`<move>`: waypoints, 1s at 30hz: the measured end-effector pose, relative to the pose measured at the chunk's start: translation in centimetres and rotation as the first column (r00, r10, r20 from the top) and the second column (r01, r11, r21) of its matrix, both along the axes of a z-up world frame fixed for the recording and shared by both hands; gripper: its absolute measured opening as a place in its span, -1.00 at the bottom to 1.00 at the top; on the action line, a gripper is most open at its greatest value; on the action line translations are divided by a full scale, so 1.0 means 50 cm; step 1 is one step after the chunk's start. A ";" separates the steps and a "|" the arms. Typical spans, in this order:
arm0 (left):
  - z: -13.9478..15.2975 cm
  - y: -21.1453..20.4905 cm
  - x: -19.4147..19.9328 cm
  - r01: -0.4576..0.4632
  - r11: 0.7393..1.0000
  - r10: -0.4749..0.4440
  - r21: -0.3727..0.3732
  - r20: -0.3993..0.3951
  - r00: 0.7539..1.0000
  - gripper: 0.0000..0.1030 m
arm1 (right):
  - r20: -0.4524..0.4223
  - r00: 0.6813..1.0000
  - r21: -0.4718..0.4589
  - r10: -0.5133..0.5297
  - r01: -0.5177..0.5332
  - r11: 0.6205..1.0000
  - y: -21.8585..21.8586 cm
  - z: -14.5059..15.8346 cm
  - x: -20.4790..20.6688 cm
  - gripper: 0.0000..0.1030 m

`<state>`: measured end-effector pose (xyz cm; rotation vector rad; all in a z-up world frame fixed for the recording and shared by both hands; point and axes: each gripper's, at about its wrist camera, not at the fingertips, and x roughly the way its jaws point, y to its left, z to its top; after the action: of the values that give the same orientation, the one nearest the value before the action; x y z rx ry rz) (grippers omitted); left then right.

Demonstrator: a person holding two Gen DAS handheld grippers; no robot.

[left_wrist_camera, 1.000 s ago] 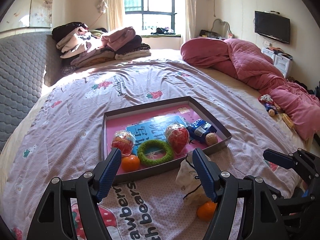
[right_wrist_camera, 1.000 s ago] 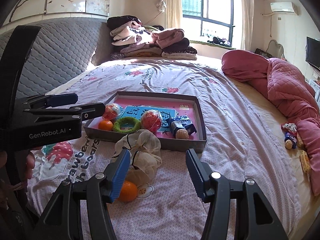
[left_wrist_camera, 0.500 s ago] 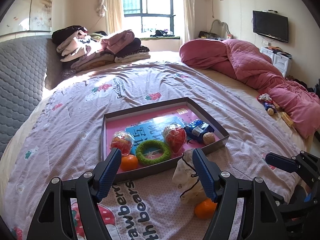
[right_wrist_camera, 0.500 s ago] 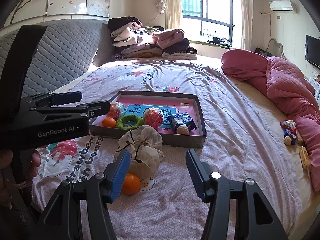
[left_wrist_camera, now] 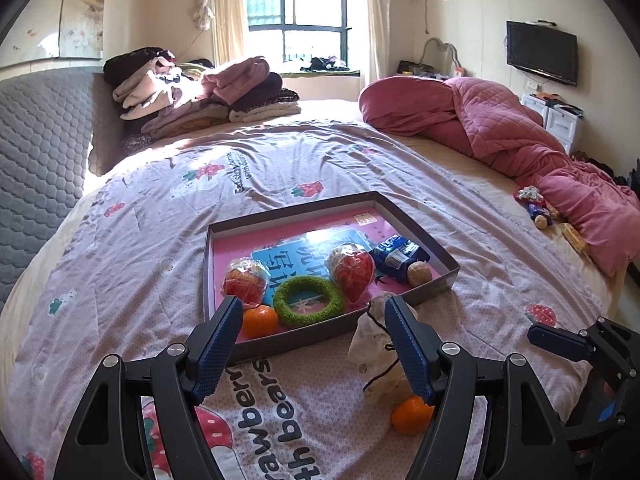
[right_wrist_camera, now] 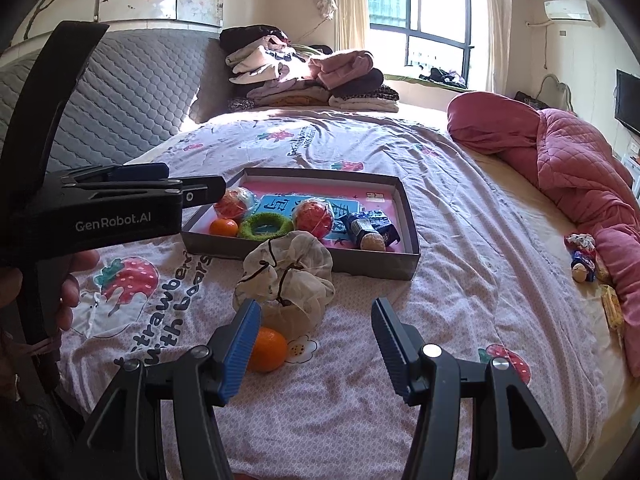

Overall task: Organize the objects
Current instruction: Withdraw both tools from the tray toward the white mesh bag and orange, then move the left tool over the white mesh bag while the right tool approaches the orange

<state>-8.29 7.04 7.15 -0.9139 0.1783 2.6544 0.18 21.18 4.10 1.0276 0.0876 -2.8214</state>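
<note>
From the left wrist view, the left gripper [left_wrist_camera: 313, 334] hangs above the bed [left_wrist_camera: 132, 240] with its jaws spread wide and nothing between them. Ahead lies a shallow grey tray [left_wrist_camera: 416, 224] with a pink floor; inside it sit a green ring [left_wrist_camera: 309, 294], two red wrapped balls [left_wrist_camera: 352, 270], an orange [left_wrist_camera: 260, 321] at the near left corner, a blue packet [left_wrist_camera: 398, 256] and a walnut [left_wrist_camera: 419, 273]. Just outside the tray's near wall lies a cream drawstring pouch [left_wrist_camera: 374, 354], and a second orange [left_wrist_camera: 412, 414] rests on the sheet beside it — partly hidden by the right finger. The right gripper [left_wrist_camera: 580, 344] shows at the far right edge.

From the right wrist view, the right gripper [right_wrist_camera: 312, 344] also hovers over the bed [right_wrist_camera: 460, 312], jaws wide apart and empty. The pouch [right_wrist_camera: 288, 276] sits between the tray [right_wrist_camera: 348, 258] and the jaws, touching the loose orange [right_wrist_camera: 267, 350] — which lies just beside the left finger. The left gripper [right_wrist_camera: 120, 204] fills the left side of this view.
</note>
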 end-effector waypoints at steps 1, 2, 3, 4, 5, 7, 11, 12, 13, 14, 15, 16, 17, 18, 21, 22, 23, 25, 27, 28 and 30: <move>-0.002 0.001 -0.001 0.001 1.000 -0.001 -0.003 0.003 1.000 0.45 | 0.001 1.000 0.001 0.002 -0.002 1.000 -0.001 -0.001 0.000 0.11; -0.005 0.003 -0.001 0.003 1.000 -0.003 -0.003 0.005 1.000 0.45 | 0.004 1.000 0.002 0.003 -0.003 1.000 -0.002 -0.003 0.001 0.11; -0.007 0.004 -0.001 0.005 1.000 -0.005 -0.004 0.009 1.000 0.45 | 0.005 1.000 0.003 0.005 -0.005 1.000 -0.003 -0.004 0.001 0.11; -0.008 0.005 -0.002 0.007 1.000 -0.007 -0.006 0.012 1.000 0.45 | 0.007 1.000 0.004 0.005 -0.005 1.000 -0.005 -0.006 0.001 0.11; -0.010 0.005 -0.002 0.009 1.000 -0.009 -0.006 0.014 1.000 0.45 | 0.010 1.000 0.004 0.009 -0.009 1.000 -0.006 -0.008 0.001 0.11; -0.013 0.006 -0.004 0.013 1.000 -0.013 -0.003 0.021 1.000 0.45 | 0.014 1.000 0.006 0.011 -0.011 1.000 -0.008 -0.011 0.001 0.11; -0.019 0.008 -0.008 0.021 1.000 -0.021 -0.001 0.038 0.999 0.45 | 0.023 0.999 0.010 0.023 -0.023 1.000 -0.015 -0.019 0.002 0.11; -0.021 0.010 -0.009 0.023 1.000 -0.022 -0.005 0.042 0.999 0.45 | 0.026 0.999 0.010 0.025 -0.025 1.000 -0.016 -0.021 0.002 0.11; -0.023 0.011 -0.009 0.025 1.000 -0.025 -0.006 0.045 0.999 0.45 | 0.031 0.999 0.011 0.028 -0.029 1.000 -0.018 -0.023 0.002 0.11; -0.026 0.012 -0.010 0.027 1.000 -0.027 -0.007 0.049 0.998 0.45 | 0.034 0.999 0.013 0.031 -0.032 0.999 -0.020 -0.026 0.002 0.11; -0.028 0.013 -0.011 0.030 1.000 -0.029 -0.006 0.054 0.998 0.45 | 0.037 0.999 0.015 0.033 -0.034 0.999 -0.023 -0.029 0.002 0.11; -0.030 0.014 -0.012 0.031 1.000 -0.031 -0.006 0.057 0.998 0.45 | 0.041 0.998 0.016 0.038 -0.038 0.999 -0.025 -0.032 0.002 0.11; -0.031 0.015 -0.013 0.032 0.999 -0.032 -0.005 0.060 0.998 0.45 | 0.045 0.998 0.016 0.041 -0.042 0.999 -0.027 -0.035 0.002 0.11; -0.033 0.016 -0.014 0.032 0.999 -0.031 -0.007 0.062 0.998 0.45 | 0.047 0.998 0.016 0.042 -0.043 0.999 -0.028 -0.037 0.003 0.11; -0.034 0.017 -0.015 0.032 0.999 -0.031 -0.008 0.064 0.997 0.45 | 0.055 0.997 0.019 0.050 -0.052 0.998 -0.035 -0.044 0.005 0.11; -0.035 0.018 -0.016 0.032 0.999 -0.032 -0.007 0.067 0.997 0.45 | 0.057 0.997 0.020 0.053 -0.055 0.998 -0.037 -0.047 0.005 0.11; -0.037 0.018 -0.017 0.035 0.999 -0.034 -0.005 0.071 0.997 0.45 | 0.061 0.997 0.020 0.055 -0.057 0.998 -0.039 -0.050 0.005 0.11; -0.041 0.019 -0.019 0.036 0.999 -0.035 -0.006 0.077 0.996 0.45 | 0.064 0.996 0.021 0.060 -0.061 0.998 -0.042 -0.054 0.005 0.11; -0.046 0.021 -0.020 0.037 0.999 -0.036 -0.012 0.080 0.996 0.45 | 0.070 0.996 0.022 0.063 -0.065 0.998 -0.045 -0.058 0.004 0.11; -0.047 0.023 -0.020 0.038 0.999 -0.036 -0.015 0.081 0.996 0.45 | 0.073 0.995 0.021 0.066 -0.068 0.997 -0.046 -0.061 0.004 0.11; -0.050 0.025 -0.021 0.041 0.999 -0.039 -0.016 0.083 0.996 0.45 | 0.078 0.994 0.022 0.070 -0.072 0.997 -0.049 -0.066 0.002 0.11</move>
<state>-9.35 8.31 4.66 -1.0131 0.1982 2.5767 0.29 18.73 0.79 1.1150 0.1488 -2.7198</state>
